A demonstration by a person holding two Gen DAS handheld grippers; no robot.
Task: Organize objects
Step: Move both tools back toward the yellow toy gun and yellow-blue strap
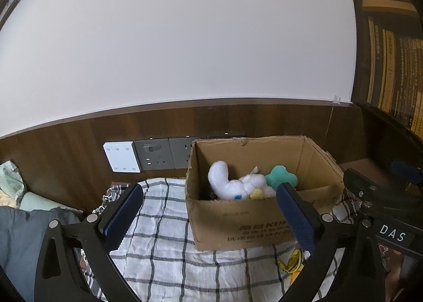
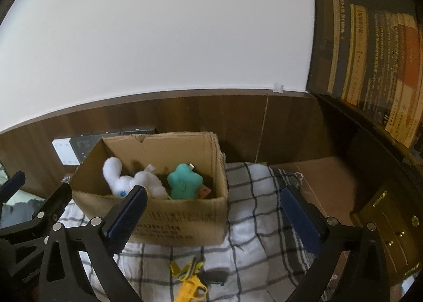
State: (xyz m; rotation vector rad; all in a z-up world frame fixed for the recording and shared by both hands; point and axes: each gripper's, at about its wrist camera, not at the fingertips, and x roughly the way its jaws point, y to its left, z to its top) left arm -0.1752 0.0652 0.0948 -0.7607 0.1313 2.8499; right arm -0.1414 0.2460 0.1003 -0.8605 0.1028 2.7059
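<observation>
An open cardboard box (image 1: 238, 222) (image 2: 185, 225) stands on a checked white cloth (image 1: 158, 249) (image 2: 251, 222). Inside lie a white plush dog (image 1: 235, 183) (image 2: 127, 177) and a teal star plush (image 1: 280, 176) (image 2: 183, 183). A yellow toy with a strap (image 2: 190, 280) lies on the cloth in front of the box; it also shows in the left wrist view (image 1: 292, 262). My left gripper (image 1: 208, 209) is open and empty, just before the box. My right gripper (image 2: 214, 212) is open and empty, above the yellow toy.
A wood-panelled wall with a white switch panel (image 1: 121, 156) and grey sockets (image 1: 158, 154) is behind the box. A bookshelf (image 2: 370, 64) stands on the right. Bedding (image 1: 26, 222) lies at the left. A brown board (image 2: 322, 177) lies right of the cloth.
</observation>
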